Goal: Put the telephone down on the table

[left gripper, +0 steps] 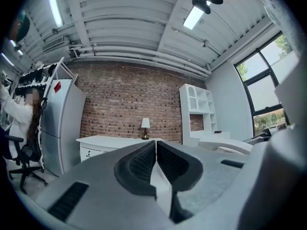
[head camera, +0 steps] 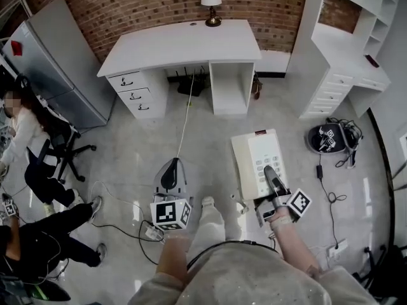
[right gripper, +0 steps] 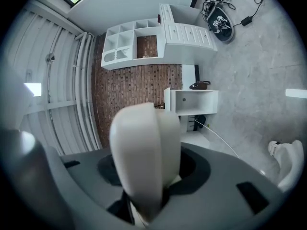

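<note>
In the head view my right gripper [head camera: 275, 182] is shut on a white telephone [head camera: 254, 161], held in the air above the floor, keypad up. The right gripper view shows a rounded cream end of the telephone [right gripper: 144, 157] clamped between the jaws of that gripper [right gripper: 149, 176]. My left gripper [head camera: 170, 174] hangs at the left, shut, nothing in it; its view shows the dark pads [left gripper: 144, 164] pressed together. The white table [head camera: 184, 43] with a small lamp [head camera: 211, 5] stands ahead against the brick wall, well apart from both grippers.
A grey fridge [head camera: 57, 62] stands left of the table. A white shelf unit with drawers [head camera: 343, 56] is at the right. A black round device [head camera: 331, 138] and cables [head camera: 184, 119] lie on the floor. Two people and an office chair [head camera: 63, 148] are at the left.
</note>
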